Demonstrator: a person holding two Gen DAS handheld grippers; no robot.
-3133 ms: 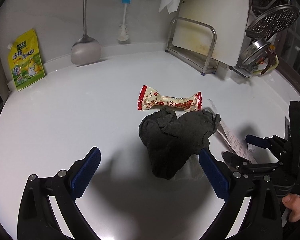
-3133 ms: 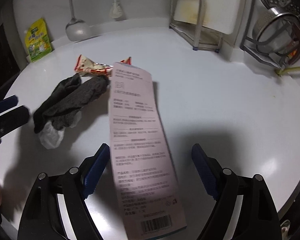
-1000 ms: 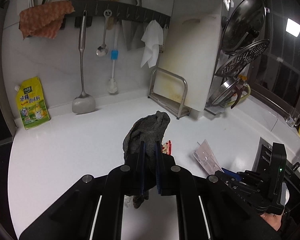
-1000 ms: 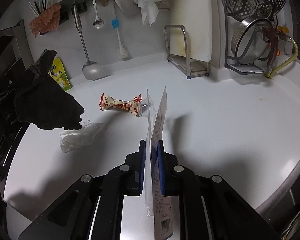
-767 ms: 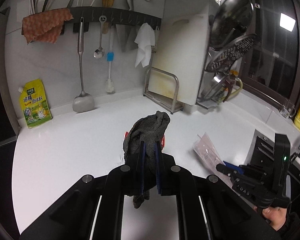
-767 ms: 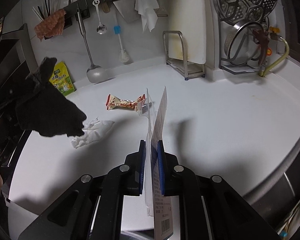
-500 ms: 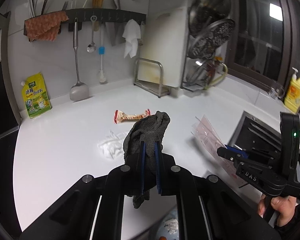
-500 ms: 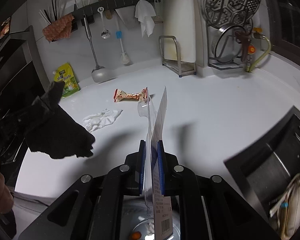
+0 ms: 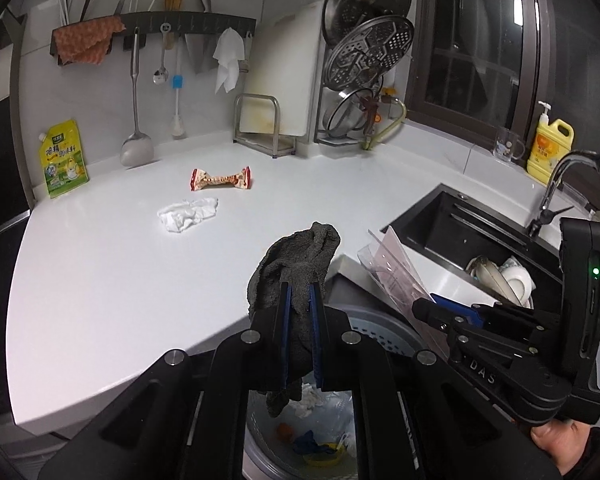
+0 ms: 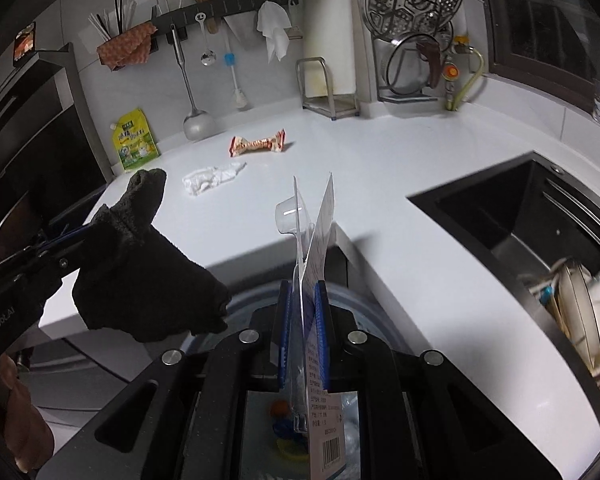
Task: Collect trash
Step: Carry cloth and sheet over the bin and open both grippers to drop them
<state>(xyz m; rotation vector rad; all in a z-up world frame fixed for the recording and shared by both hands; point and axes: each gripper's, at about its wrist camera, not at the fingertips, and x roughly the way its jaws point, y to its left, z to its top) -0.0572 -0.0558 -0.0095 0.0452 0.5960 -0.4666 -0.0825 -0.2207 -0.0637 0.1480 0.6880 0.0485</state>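
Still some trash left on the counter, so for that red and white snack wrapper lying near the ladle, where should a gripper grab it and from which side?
Probably the narrow twisted middle of the red and white snack wrapper, coming down from above. It lies flat on the white countertop with flared ends, so pads should straddle the waist across its length. The crumpled white tissue lies apart, nearer the counter edge.

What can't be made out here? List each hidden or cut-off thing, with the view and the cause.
- Grey plastic trash bin, left wrist view: its contents are mostly hidden by the left gripper and the dark grey cloth it holds.
- Pink printed blister card, right wrist view: seen edge-on, print too small to read.
- White dishes in the black sink: cut off by the picture's edge.
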